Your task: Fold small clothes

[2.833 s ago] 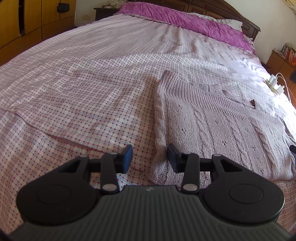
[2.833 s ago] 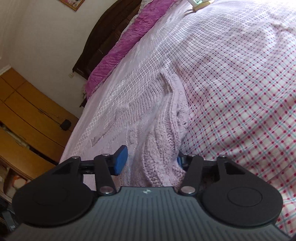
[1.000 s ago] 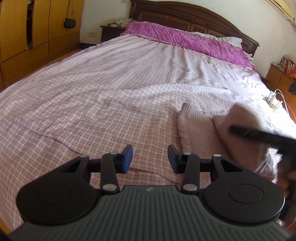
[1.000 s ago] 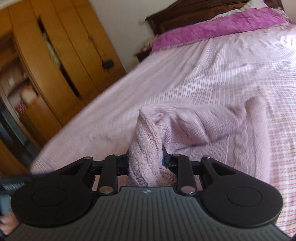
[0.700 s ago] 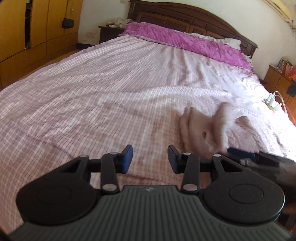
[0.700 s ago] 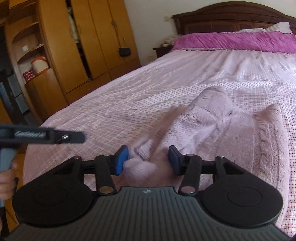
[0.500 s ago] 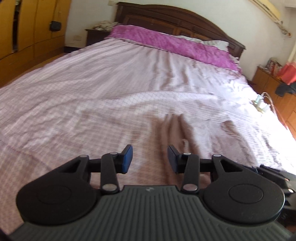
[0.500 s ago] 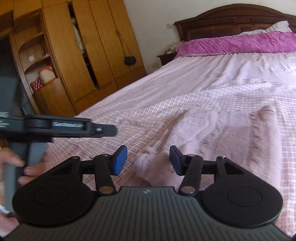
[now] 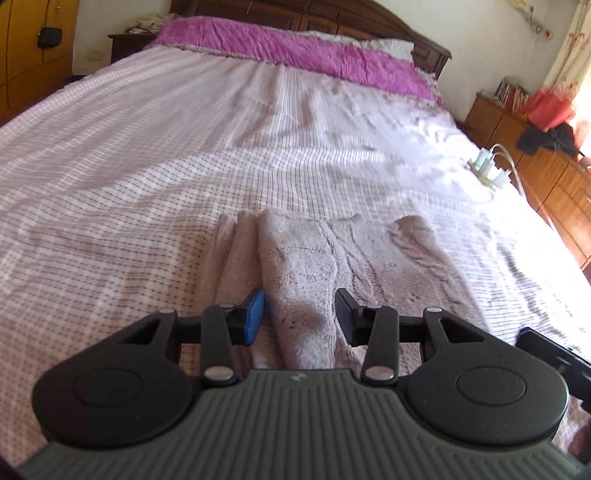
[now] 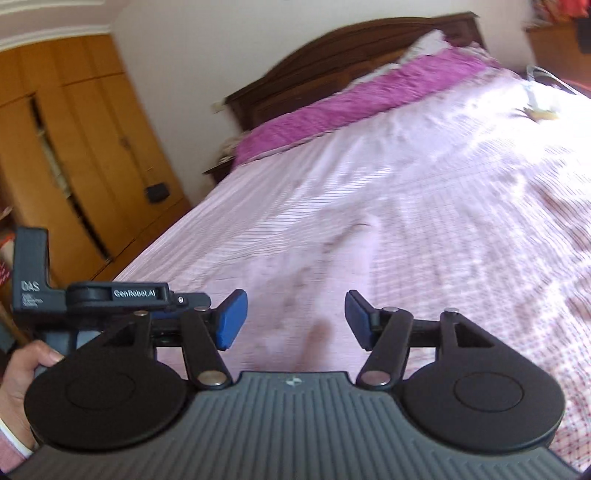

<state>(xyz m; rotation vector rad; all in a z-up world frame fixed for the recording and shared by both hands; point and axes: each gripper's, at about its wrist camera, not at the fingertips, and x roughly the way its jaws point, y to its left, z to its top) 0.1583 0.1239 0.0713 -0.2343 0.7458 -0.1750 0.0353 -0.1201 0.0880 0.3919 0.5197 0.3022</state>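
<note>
A pale lilac knitted sweater (image 9: pixel 343 258) lies folded in a flat strip on the checked bedsheet (image 9: pixel 147 177), in the lower middle of the left wrist view. My left gripper (image 9: pixel 300 317) hovers open over its near end, a thick fold of knit lying below the gap between the fingers. My right gripper (image 10: pixel 295 319) is open and holds nothing, tilted over the blurred bedsheet (image 10: pixel 424 229); I cannot make out the sweater there. The left gripper's body (image 10: pixel 92 295) and the hand (image 10: pixel 22 373) holding it show at the left of the right wrist view.
A purple quilt (image 9: pixel 295 48) and dark headboard (image 9: pixel 332 14) close the far end of the bed. A power strip with chargers (image 9: pixel 487 170) lies near the right edge. Wooden cabinets (image 9: pixel 546 181) stand to the right, a wardrobe (image 10: pixel 74 166) to the left.
The right gripper carried the sweater's edge across, opened and let it go, then swung away. The sweater now lies folded flat. The left gripper moved over its near end.
</note>
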